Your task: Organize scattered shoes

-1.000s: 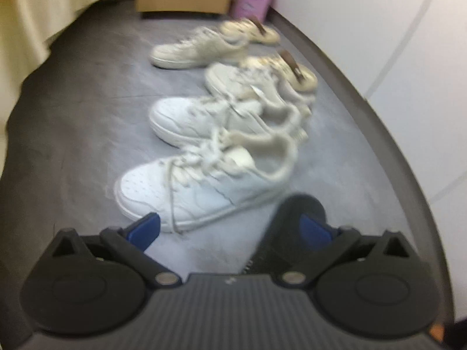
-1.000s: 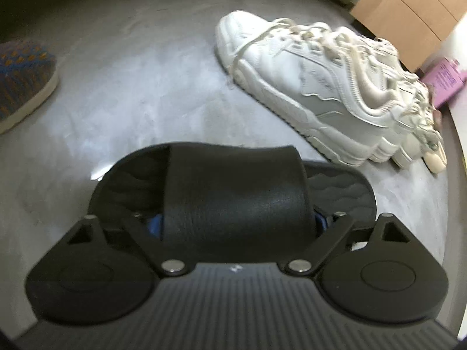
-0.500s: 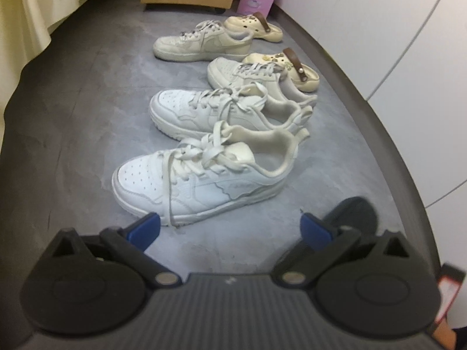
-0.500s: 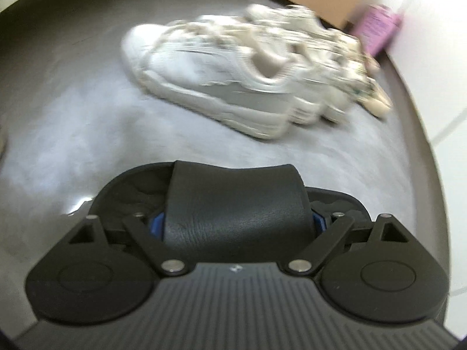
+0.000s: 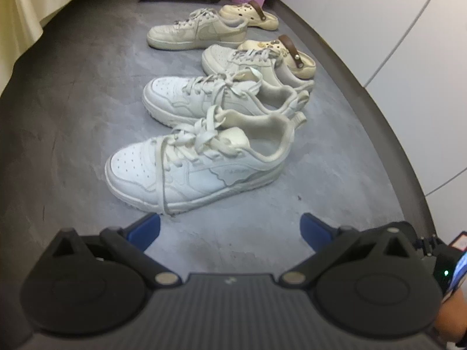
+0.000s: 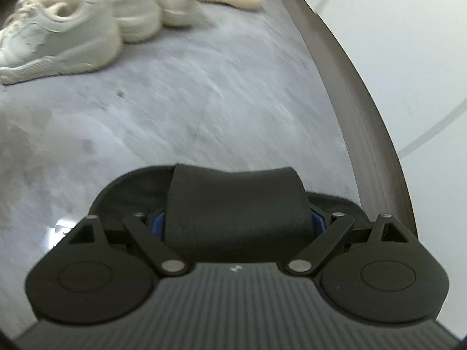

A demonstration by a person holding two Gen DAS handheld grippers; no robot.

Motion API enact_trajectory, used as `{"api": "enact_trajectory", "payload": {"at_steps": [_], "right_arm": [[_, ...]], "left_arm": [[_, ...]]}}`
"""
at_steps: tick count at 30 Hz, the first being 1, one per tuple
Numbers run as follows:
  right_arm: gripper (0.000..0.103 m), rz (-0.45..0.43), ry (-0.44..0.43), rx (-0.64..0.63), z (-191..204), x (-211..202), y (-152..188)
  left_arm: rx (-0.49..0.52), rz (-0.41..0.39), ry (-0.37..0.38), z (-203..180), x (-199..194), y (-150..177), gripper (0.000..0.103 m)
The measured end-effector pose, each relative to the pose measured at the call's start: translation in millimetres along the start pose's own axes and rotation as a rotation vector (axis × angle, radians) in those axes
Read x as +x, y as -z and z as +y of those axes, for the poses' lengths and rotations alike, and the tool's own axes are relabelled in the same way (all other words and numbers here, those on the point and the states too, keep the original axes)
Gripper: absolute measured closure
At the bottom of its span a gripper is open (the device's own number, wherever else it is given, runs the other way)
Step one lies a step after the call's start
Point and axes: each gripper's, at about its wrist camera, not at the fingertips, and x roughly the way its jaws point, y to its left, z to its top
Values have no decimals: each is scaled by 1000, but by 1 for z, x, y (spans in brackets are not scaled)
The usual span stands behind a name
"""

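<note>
Left wrist view: left gripper (image 5: 230, 231) spread wide, holding nothing, poised over bare grey floor (image 5: 73, 134). Just beyond it, nearest white sneaker (image 5: 198, 166), then second white sneaker (image 5: 216, 99) and a beige sneaker (image 5: 256, 67) ranked heels toward the baseboard (image 5: 388, 134); another beige sneaker (image 5: 195, 30) farther from the baseboard, apparently not yet aligned. Two cream clogs (image 5: 292, 55) close to the baseboard.

Right wrist view, blurred: right gripper (image 6: 238, 223) clamped on the strap of a black slide sandal (image 6: 236, 204), close to the baseboard, well apart from the sneaker row (image 6: 96, 20). Judged midway: most shoes lined up, sandal not yet set down; its mate not visible.
</note>
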Motion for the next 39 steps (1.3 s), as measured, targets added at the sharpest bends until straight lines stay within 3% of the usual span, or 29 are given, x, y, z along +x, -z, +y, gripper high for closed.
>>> {"api": "enact_trajectory", "payload": {"at_steps": [4, 12, 20, 23, 31, 35, 39], "right_arm": [[13, -28, -26, -23, -6, 3, 10], [12, 51, -60, 108, -24, 11, 19], [13, 39, -107, 22, -18, 22, 17], [0, 53, -145, 50, -25, 20, 16], [0, 9, -149, 166, -42, -29, 14], [0, -4, -249, 229, -49, -79, -4], [0, -35, -320, 216, -51, -133, -33]], "left_arm": [[-3, 9, 6, 0, 2, 1, 0], [-8, 9, 10, 1, 1, 1, 0], [6, 16, 5, -1, 2, 1, 0], [16, 11, 13, -3, 2, 2, 0], [99, 37, 35, -19, 7, 0, 0], [146, 75, 63, -30, 10, -3, 1], [198, 40, 89, -44, -8, -5, 1]]}}
